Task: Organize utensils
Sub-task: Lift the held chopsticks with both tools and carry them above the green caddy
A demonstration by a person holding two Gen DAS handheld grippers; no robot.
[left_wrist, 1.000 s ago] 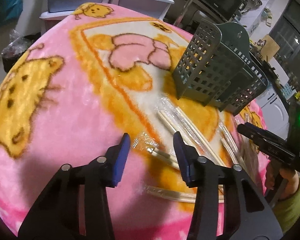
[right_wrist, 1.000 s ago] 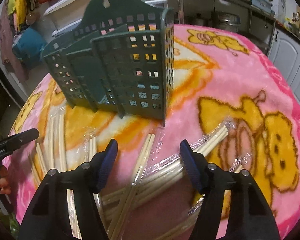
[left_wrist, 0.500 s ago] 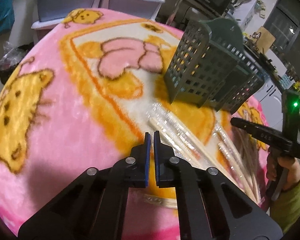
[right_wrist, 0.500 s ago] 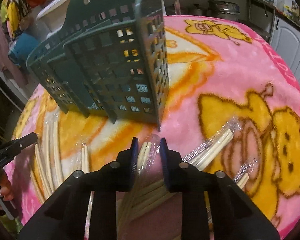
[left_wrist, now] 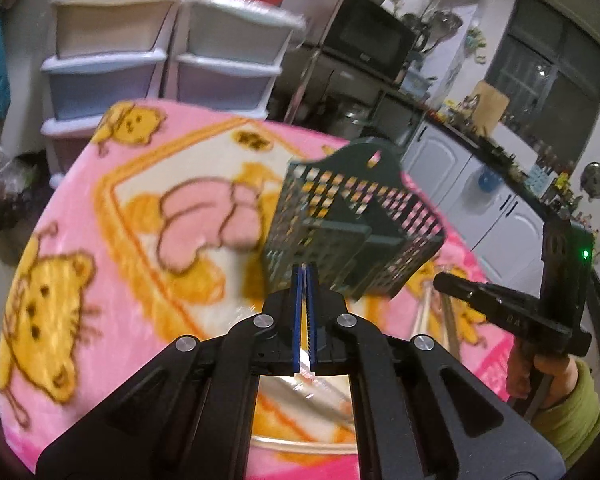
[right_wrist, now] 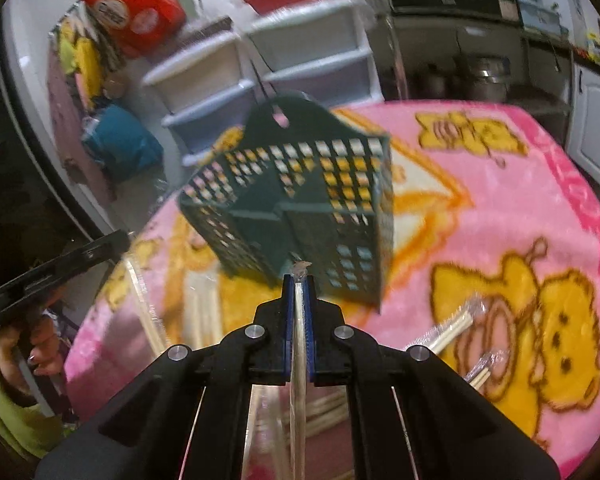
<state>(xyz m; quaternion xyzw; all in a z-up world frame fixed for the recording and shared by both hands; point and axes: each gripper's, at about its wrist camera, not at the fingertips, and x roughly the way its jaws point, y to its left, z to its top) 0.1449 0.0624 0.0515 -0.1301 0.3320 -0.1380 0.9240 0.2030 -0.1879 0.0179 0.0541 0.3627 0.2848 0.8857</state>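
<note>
Left gripper point(left_wrist: 304, 276): blue pads pressed nearly together, clenched on a wrapped chopstick pair point(left_wrist: 305, 368). The clear wrap shows only below the pads, between the arms; tip beyond the pads is not visible, and the view is blurred.

Right gripper point(right_wrist: 299, 280): pads clamped on a second wrapped pair point(right_wrist: 299, 344). This pair runs lengthwise between the pads, seen edge-on, and its crimped wrap end pokes out just past the fingertips.

Basket point(left_wrist: 352, 232): dark green, perforated, inner dividers visible, hang-hole tab at top. It stands on the pink blanket point(left_wrist: 76, 216). In both wrist views it sits directly ahead of the pads, open top tilted toward the camera. From the right wrist view the wrap end overlaps the near lower wall of the basket point(right_wrist: 300, 204); contact cannot be told.

Loose pairs point(right_wrist: 452, 328) lie on the blanket to the right of the right gripper, well apart from the basket. More loose pairs point(right_wrist: 148, 312) lie on the left, near the left gripper's body.

Background: drawer units point(left_wrist: 164, 48) behind the table, a microwave point(left_wrist: 364, 36) to their right
</note>
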